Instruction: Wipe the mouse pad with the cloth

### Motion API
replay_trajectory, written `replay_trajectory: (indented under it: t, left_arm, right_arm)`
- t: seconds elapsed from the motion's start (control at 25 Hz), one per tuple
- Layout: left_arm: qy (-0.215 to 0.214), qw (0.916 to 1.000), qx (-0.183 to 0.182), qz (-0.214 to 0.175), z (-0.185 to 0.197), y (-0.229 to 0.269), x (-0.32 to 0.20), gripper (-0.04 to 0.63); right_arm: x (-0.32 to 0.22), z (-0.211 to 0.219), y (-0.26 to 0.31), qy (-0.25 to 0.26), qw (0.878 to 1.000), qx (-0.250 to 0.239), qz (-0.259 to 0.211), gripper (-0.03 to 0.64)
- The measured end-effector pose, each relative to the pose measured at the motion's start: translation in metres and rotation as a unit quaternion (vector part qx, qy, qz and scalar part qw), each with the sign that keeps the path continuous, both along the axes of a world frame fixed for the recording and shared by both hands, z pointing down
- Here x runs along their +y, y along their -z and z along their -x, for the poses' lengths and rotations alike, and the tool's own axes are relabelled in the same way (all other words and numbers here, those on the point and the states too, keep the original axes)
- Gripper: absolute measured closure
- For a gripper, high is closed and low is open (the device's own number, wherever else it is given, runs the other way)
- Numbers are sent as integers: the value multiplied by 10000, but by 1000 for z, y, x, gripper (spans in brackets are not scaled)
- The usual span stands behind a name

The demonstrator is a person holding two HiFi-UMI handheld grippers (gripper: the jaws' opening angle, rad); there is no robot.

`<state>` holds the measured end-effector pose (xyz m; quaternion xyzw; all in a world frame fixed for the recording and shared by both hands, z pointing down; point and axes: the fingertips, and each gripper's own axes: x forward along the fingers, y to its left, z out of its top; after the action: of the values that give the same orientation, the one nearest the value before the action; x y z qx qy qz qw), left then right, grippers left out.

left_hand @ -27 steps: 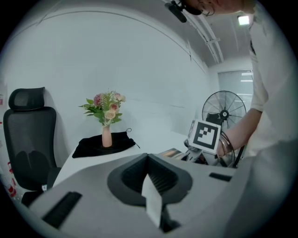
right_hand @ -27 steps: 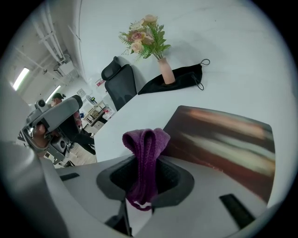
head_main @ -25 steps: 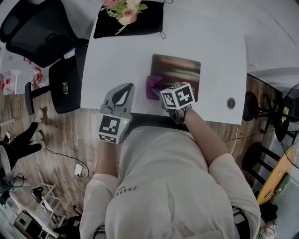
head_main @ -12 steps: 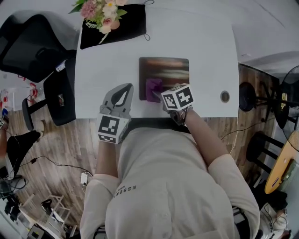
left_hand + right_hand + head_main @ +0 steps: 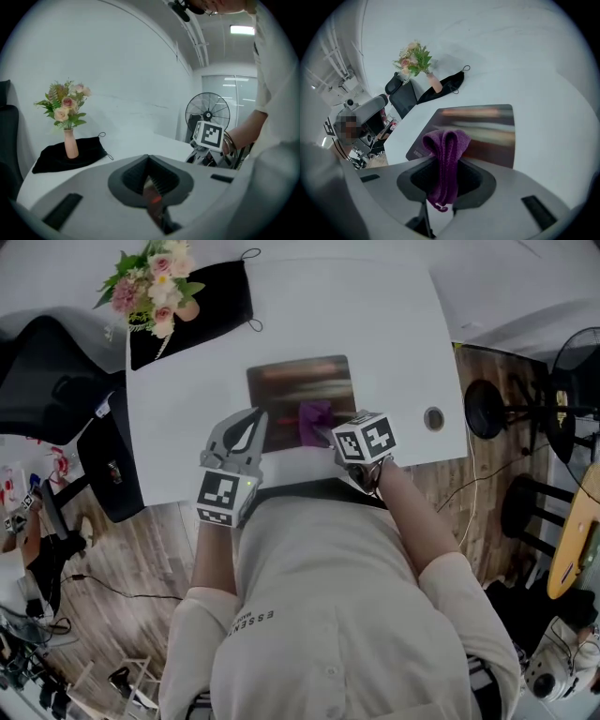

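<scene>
A dark mouse pad [image 5: 298, 385] lies on the white table [image 5: 394, 343]. A purple cloth [image 5: 314, 417] rests on the pad's near edge, right of its middle. My right gripper [image 5: 325, 431] is shut on that cloth, its marker cube above. In the right gripper view the purple cloth [image 5: 446, 157] hangs folded out of the right gripper [image 5: 443, 183], with the mouse pad [image 5: 490, 133] just beyond. My left gripper [image 5: 254, 415] is shut and holds nothing, its tips at the pad's near left corner. In the left gripper view the left gripper [image 5: 151, 183] shows closed jaws.
A vase of flowers [image 5: 152, 289] stands on a black cloth [image 5: 202, 307] at the table's far left. A round cable hole [image 5: 433, 417] sits near the right front edge. An office chair [image 5: 56, 381] is left of the table, a fan [image 5: 574, 357] at the right.
The right gripper has carried the purple cloth rightward along the pad, from its left edge to right of its middle. The left gripper now sits at the pad's near left corner.
</scene>
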<state>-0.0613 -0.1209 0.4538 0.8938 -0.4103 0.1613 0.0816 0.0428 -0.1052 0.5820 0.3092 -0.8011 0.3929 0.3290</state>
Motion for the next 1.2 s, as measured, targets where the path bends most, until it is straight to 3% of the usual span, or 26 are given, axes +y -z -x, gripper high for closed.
replay_trajectory:
  t: [0.52,1.0,1.2]
  left_arm:
    - [-546,9985,76,36,-54,-2,-6,595]
    - [-632,9979,100,-16,-62,5,-2,595]
    - [-587,9982,66,-137,-53,13,-7,595]
  right_arm:
    - [4,-78,1,-792,9968,109,9,506]
    - [14,-144,-1,-1434,9882,533,68,508]
    - [4,-143,17,-1513,9870,529,-148,509]
